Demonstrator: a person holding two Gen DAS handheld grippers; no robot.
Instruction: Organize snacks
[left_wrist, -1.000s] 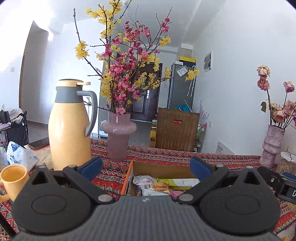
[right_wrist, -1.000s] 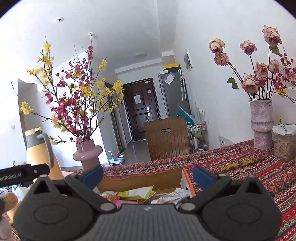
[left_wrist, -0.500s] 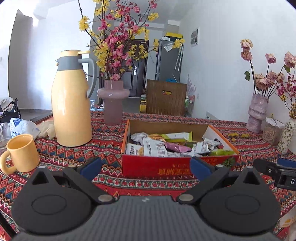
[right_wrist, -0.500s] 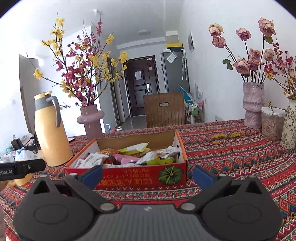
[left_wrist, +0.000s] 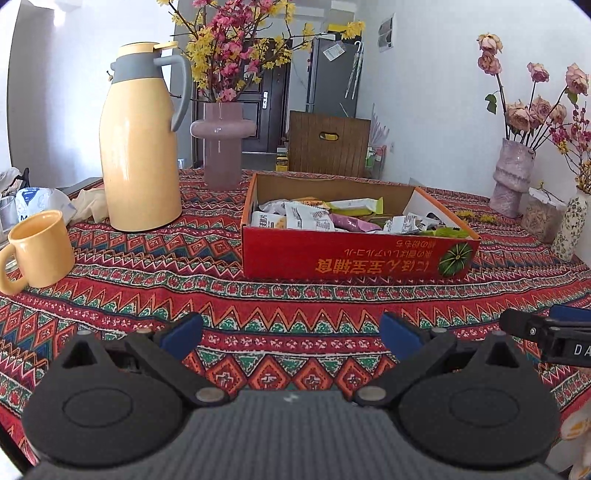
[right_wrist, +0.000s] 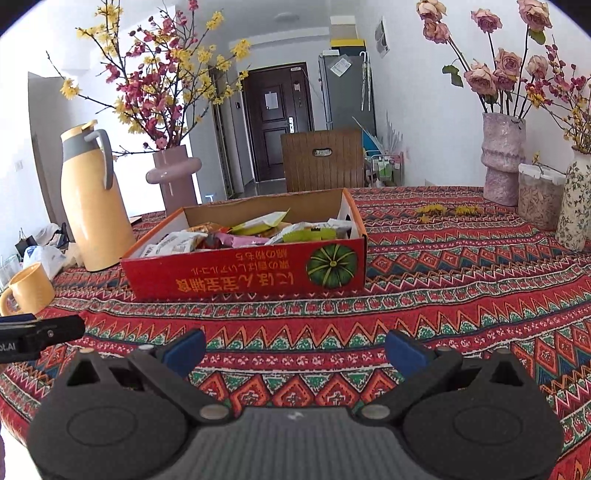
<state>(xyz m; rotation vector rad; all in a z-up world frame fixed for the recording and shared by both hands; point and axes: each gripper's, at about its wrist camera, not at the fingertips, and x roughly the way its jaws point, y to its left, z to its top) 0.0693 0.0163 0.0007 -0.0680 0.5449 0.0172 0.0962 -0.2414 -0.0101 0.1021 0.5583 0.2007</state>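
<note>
Jaws of the left gripper (left_wrist: 291, 332) and right gripper (right_wrist: 295, 349) are held wide apart, empty, above the worktop (left_wrist: 295, 302). Beyond them, mid-worktop, the snack packets (left_wrist: 343, 219) are heaped in the red box (left_wrist: 354, 258). Light, crinkly, slippery wrappers are expected; a sealed edge is best pinched. Left stand a mug (left_wrist: 40, 253) and flask (left_wrist: 142, 140); nothing blocks the approach.

Bare patterned tablecloth (left_wrist: 295, 295) fills the lower middle of both views, leaving open passage up to the red snack box (left_wrist: 354, 258). Left of centre, a yellow thermos (left_wrist: 140, 147) and mug (left_wrist: 42, 251) crowd that side; at the right edge, vases (right_wrist: 504, 158) and a jar (right_wrist: 539, 195) block the way.
</note>
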